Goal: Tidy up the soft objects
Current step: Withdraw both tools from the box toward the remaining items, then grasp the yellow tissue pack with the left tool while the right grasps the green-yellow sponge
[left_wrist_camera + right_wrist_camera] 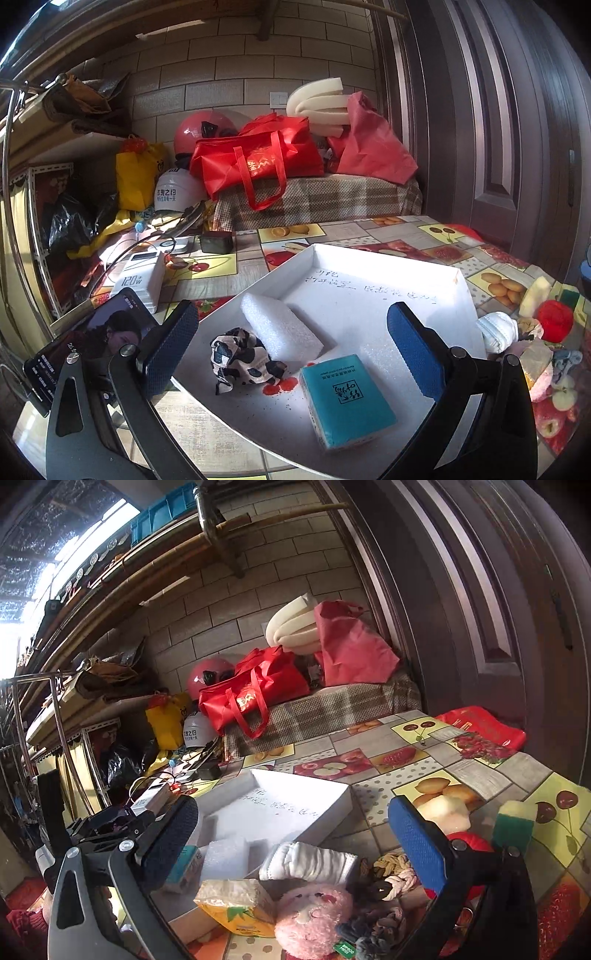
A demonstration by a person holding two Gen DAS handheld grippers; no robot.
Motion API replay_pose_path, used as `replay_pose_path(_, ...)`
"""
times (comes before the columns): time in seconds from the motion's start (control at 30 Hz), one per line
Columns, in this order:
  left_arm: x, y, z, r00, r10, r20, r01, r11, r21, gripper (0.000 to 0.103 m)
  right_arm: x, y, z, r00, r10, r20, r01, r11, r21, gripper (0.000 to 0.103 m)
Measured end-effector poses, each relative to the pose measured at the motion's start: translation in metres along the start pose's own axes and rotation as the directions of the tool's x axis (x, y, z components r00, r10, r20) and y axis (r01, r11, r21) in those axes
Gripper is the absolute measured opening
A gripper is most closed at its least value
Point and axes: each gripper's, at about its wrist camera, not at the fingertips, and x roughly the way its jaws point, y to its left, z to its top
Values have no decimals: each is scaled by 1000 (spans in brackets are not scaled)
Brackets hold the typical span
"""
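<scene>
Between spread left gripper [291, 332] fingers: teal tissue pack [347, 400], foam block [280, 328]; right gripper [291, 834] spread over pink plush [314, 919].

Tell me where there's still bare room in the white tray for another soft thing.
The white tray is bare across its far half, around the handwriting. The near corner is crowded by the foam block, cow-print cloth and teal tissue pack.

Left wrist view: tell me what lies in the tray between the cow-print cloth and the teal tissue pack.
Only bare tray floor with red stains between cloth and pack, seen in the left wrist view.
</scene>
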Motion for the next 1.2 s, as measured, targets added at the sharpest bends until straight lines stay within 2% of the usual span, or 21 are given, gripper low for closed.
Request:
replay_pose_path(0.07, -7, -16, -1, 999, -45, -2, 45, 998, 46, 103, -5, -34, 5, 999, -50, -19, 51, 997, 62, 103)
replay_pose_path(0.17, -20, -41, -3, 990, -142, -4, 142, 985, 97, 103, -10, -65, 6, 992, -118, -51, 120, 992, 37, 103)
replay_pose_path(0.27, -31, -65, -6, 957, -289, -31, 291, 948, 132, 103, -15, -83, 3, 992, -102, -73, 103, 995, 12, 103)
replay_pose_path(0.33, -33, -85, -7, 937, -344, -67, 350, 917, 192, 103, -18, -92, 3, 993, -84, -88, 86, 996, 21, 103)
replay_pose_path(0.43, -31, -115, -9, 921, -366, -131, 389, 878, 279, 103, -18, -101, 8, 992, -54, -115, 52, 998, -19, 103)
replay_pose_path(0.53, -23, -137, -14, 909, -363, -202, 412, 852, 322, 99, -14, -106, 9, 979, -85, -185, 68, 993, -98, 103)
replay_pose_path(0.63, -14, -147, -16, 905, -344, -249, 414, 847, 334, 86, -6, -119, 6, 956, -130, -261, 105, 989, -106, 103)
replay_pose_path(0.67, -11, -149, -16, 904, -340, -259, 415, 846, 335, 72, -5, -125, 7, 954, -133, -268, 113, 990, -86, 103)
replay_pose_path(0.7, -9, -151, -17, 902, -337, -269, 415, 846, 335, 63, -3, -131, 8, 954, -143, -265, 129, 989, -70, 103)
replay_pose_path(0.77, -7, -153, -19, 899, -331, -286, 419, 840, 344, 63, 1, -139, 11, 953, -156, -261, 147, 988, -55, 103)
replay_pose_path(0.83, -7, -155, -21, 895, -335, -294, 427, 833, 352, 63, 14, -143, 11, 944, -155, -292, 146, 988, -53, 101)
replay_pose_path(0.87, -6, -156, -21, 892, -338, -299, 433, 829, 355, 61, 22, -146, 11, 936, -146, -320, 138, 989, -46, 96)
replay_pose_path(0.93, -3, -157, -22, 887, -340, -312, 440, 827, 351, 49, 37, -150, 6, 914, -117, -387, 116, 993, -27, 74)
replay_pose_path(0.97, -2, -156, -21, 883, -347, -317, 448, 825, 344, 45, 45, -152, 3, 898, -95, -429, 97, 995, -18, 36)
replay_pose_path(1.0, -3, -155, -21, 875, -363, -319, 463, 820, 336, 37, 48, -152, 0, 890, -79, -449, 84, 996, -9, 30)
replay_pose_path(1.03, -5, -153, -20, 874, -376, -310, 469, 818, 331, 35, 45, -152, 1, 895, -83, -439, 88, 996, -10, 30)
replay_pose_path(1.1, -12, -151, -18, 879, -391, -272, 467, 819, 335, 30, 32, -147, 4, 918, -106, -383, 104, 994, -26, 30)
replay_pose_path(1.2, -28, -144, -15, 898, -400, -182, 439, 831, 342, 29, 8, -140, 9, 956, -131, -264, 125, 991, -41, 30)
